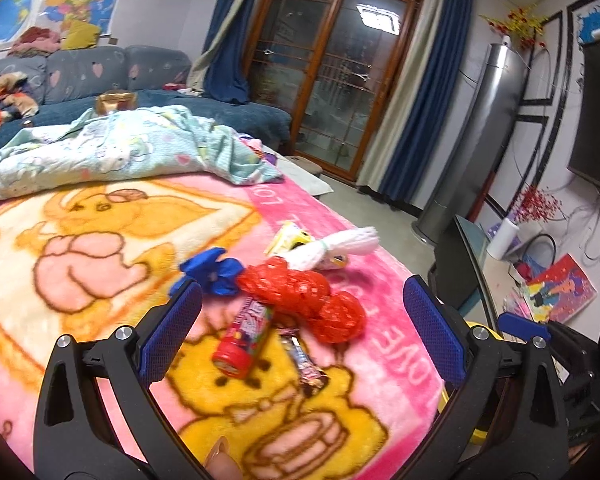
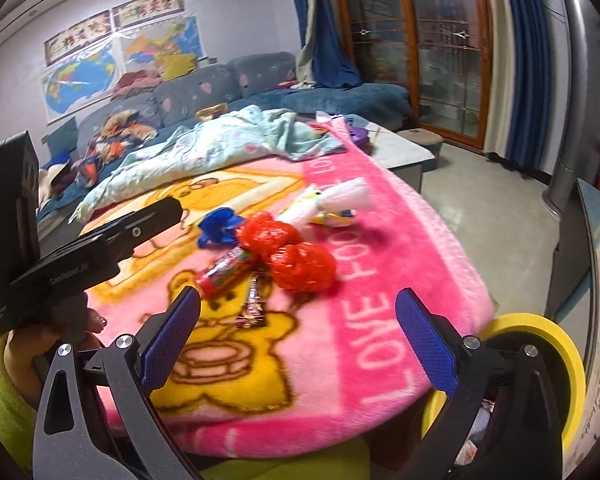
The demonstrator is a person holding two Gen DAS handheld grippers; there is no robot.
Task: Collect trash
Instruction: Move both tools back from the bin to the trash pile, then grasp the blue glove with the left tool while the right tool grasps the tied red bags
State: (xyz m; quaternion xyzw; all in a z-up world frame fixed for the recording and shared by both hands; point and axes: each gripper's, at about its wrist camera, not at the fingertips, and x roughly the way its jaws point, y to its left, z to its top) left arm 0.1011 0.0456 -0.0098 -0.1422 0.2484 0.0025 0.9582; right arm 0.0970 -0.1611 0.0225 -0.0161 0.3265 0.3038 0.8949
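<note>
Trash lies on a pink cartoon blanket (image 1: 100,240): a crumpled red plastic bag (image 1: 304,300) (image 2: 288,256), a blue scrap (image 1: 212,272) (image 2: 218,230), a red candy tube (image 1: 244,336) (image 2: 222,270), a dark snack wrapper (image 1: 304,360) (image 2: 254,304), white foam netting (image 1: 340,246) (image 2: 340,198) and a yellow-white wrapper (image 1: 290,238). My left gripper (image 1: 302,328) is open and empty, low over the tube and wrapper. My right gripper (image 2: 298,338) is open and empty, nearer the blanket's front edge. A yellow-rimmed bin (image 2: 540,344) stands at the lower right.
A light blue quilt (image 1: 120,152) is bunched at the blanket's far side. A blue sofa (image 1: 80,76) with clothes stands behind. The left gripper's body (image 2: 80,256) shows at the left of the right wrist view. A TV stand (image 1: 480,260) and floor are to the right.
</note>
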